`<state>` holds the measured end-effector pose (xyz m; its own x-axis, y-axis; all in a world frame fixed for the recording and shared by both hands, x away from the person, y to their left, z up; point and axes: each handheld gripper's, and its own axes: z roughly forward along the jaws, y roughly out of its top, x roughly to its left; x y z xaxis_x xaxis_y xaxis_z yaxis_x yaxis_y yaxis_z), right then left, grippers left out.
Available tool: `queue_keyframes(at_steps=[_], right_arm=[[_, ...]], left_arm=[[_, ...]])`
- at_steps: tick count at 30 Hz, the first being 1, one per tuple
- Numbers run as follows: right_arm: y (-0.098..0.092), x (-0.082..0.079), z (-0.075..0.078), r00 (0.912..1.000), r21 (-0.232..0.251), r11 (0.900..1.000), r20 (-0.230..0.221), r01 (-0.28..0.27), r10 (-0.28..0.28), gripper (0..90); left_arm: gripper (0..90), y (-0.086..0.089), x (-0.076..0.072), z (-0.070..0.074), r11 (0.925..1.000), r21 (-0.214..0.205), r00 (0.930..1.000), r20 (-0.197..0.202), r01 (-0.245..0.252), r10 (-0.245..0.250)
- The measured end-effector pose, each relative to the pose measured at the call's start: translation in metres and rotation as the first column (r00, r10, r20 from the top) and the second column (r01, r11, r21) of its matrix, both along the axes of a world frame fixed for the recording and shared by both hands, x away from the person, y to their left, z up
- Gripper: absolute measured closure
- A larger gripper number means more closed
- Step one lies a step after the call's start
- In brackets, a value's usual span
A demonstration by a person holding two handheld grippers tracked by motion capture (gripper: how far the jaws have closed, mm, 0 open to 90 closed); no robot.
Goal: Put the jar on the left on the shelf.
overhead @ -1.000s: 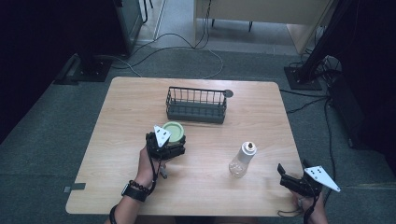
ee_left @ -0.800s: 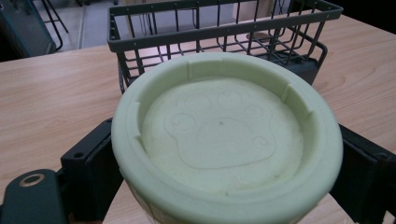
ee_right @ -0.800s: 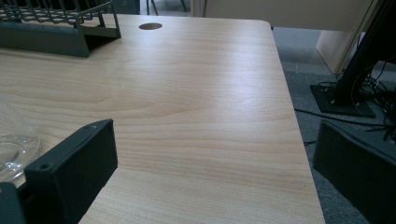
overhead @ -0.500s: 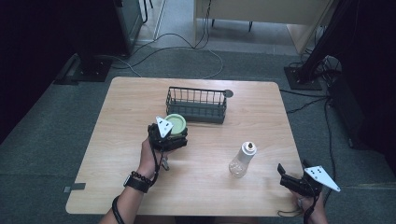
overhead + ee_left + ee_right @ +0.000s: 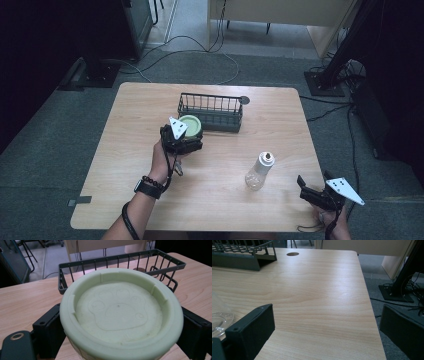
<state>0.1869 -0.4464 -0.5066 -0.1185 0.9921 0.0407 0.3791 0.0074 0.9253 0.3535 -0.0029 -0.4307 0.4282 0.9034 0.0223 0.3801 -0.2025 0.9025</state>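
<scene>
We hold the pale green paw-print container (image 5: 120, 315) clamped in our left gripper (image 5: 186, 136), just beside the wire basket (image 5: 210, 112). Our right gripper (image 5: 312, 192), jaws apart, hovers at the table's (image 5: 125, 150) near corner beside the clear bottle (image 5: 259, 171).

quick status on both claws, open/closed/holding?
Left claw: closed on the green cup, beside the wire basket.
Right claw: open, holding nothing, over the table.
</scene>
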Motion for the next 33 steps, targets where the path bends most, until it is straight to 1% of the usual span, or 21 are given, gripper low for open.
queue_keyframes(at_steps=[2, 3, 5, 8, 9, 11, 14, 15, 16, 18, 19, 21, 24, 26, 27, 29, 32, 33], right_arm=[[0.0, 0.0, 0.0, 1.0, -0.002, 1.0, 0.001, 0.0, 0.0, 0.0], [0.0, 0.0, 0.0, 1.0, -0.001, 1.0, 0.0, -0.001, 0.001, 0.0], [0.0, 0.0, 0.0, 1.0, -0.003, 1.0, 0.0, -0.002, 0.002, 0.0], [0.0, 0.0, 0.0, 1.0, -0.002, 1.0, -0.001, -0.001, 0.001, 0.0], [0.0, 0.0, 0.0, 1.0, -0.002, 1.0, 0.0, -0.001, 0.001, 0.0], [0.0, 0.0, 0.0, 1.0, -0.006, 1.0, 0.001, 0.0, 0.0, 0.0], [0.0, 0.0, 0.0, 1.0, -0.006, 1.0, 0.001, -0.001, 0.001, 0.0], [0.0, 0.0, 0.0, 1.0, -0.006, 1.0, 0.001, 0.0, 0.0, 0.0], [0.0, 0.0, 0.0, 1.0, -0.005, 1.0, 0.0, 0.0, 0.0, 0.0], [0.0, 0.0, 0.0, 1.0, -0.008, 1.0, 0.002, 0.0, 0.0, 0.0], [0.0, 0.0, 0.0, 1.0, -0.008, 1.0, 0.002, 0.0, 0.0, 0.0], [0.0, 0.0, 0.0, 1.0, -0.006, 1.0, 0.001, 0.0, 0.0, 0.0], [0.0, 0.0, 0.0, 1.0, -0.006, 1.0, 0.001, -0.001, 0.001, 0.0], [0.001, 0.0, 0.0, 1.0, -0.007, 1.0, 0.0, -0.001, 0.001, 0.0], [0.001, 0.0, 0.0, 1.0, -0.007, 1.0, 0.0, -0.001, 0.001, 0.0], [0.001, 0.0, 0.0, 1.0, -0.008, 1.0, 0.0, -0.001, 0.001, 0.0], [0.001, 0.0, 0.0, 1.0, -0.008, 1.0, 0.001, -0.001, 0.001, 0.0], [0.001, 0.0, 0.0, 1.0, -0.008, 1.0, 0.001, -0.001, 0.001, 0.0]], left_arm=[[11.0, 0.0, 0.001, 0.001, 1.0, 0.0, 1.0, 0.001, -0.001, 0.001], [11.1, 0.0, 0.004, 0.003, 1.0, -0.008, 1.0, 0.002, -0.005, 0.005], [11.1, -0.001, 0.006, 0.004, 0.9999, -0.01, 1.0, 0.004, -0.006, 0.006], [11.1, -0.002, 0.009, 0.007, 1.0, -0.007, 1.0, 0.006, -0.004, 0.004], [11.1, -0.003, 0.012, 0.01, 1.0, -0.004, 0.9999, 0.01, -0.006, 0.006], [11.0, -0.003, 0.012, 0.01, 1.0, -0.004, 0.9999, 0.01, -0.006, 0.006], [11.0, -0.002, 0.016, 0.012, 0.9999, -0.01, 0.9999, 0.008, -0.011, 0.011], [11.1, -0.002, 0.018, 0.013, 0.9999, -0.01, 0.9999, 0.009, -0.013, 0.013], [11.1, -0.001, 0.023, 0.014, 0.9997, -0.015, 0.9998, 0.004, -0.02, 0.02], [11.1, -0.001, 0.023, 0.014, 0.9997, -0.015, 0.9998, 0.004, -0.02, 0.02], [11.1, 0.0, 0.026, 0.016, 0.9996, -0.012, 0.9997, 0.005, -0.024, 0.024], [11.1, 0.0, 0.026, 0.016, 0.9996, -0.012, 0.9997, 0.005, -0.024, 0.024], [11.1, 0.0, 0.033, 0.021, 0.9995, -0.013, 0.9995, 0.011, -0.03, 0.03], [11.1, 0.0, 0.033, 0.021, 0.9995, -0.013, 0.9995, 0.011, -0.03, 0.03], [11.1, 0.0, 0.037, 0.023, 0.9993, -0.014, 0.9993, 0.013, -0.035, 0.035], [11.1, 0.0, 0.037, 0.023, 0.9993, -0.014, 0.9993, 0.013, -0.035, 0.035], [11.1, 0.0, 0.042, 0.024, 0.9991, -0.008, 0.9991, 0.014, -0.041, 0.041], [11.1, 0.0, 0.048, 0.026, 0.9991, -0.005, 0.999, 0.014, -0.043, 0.043]])
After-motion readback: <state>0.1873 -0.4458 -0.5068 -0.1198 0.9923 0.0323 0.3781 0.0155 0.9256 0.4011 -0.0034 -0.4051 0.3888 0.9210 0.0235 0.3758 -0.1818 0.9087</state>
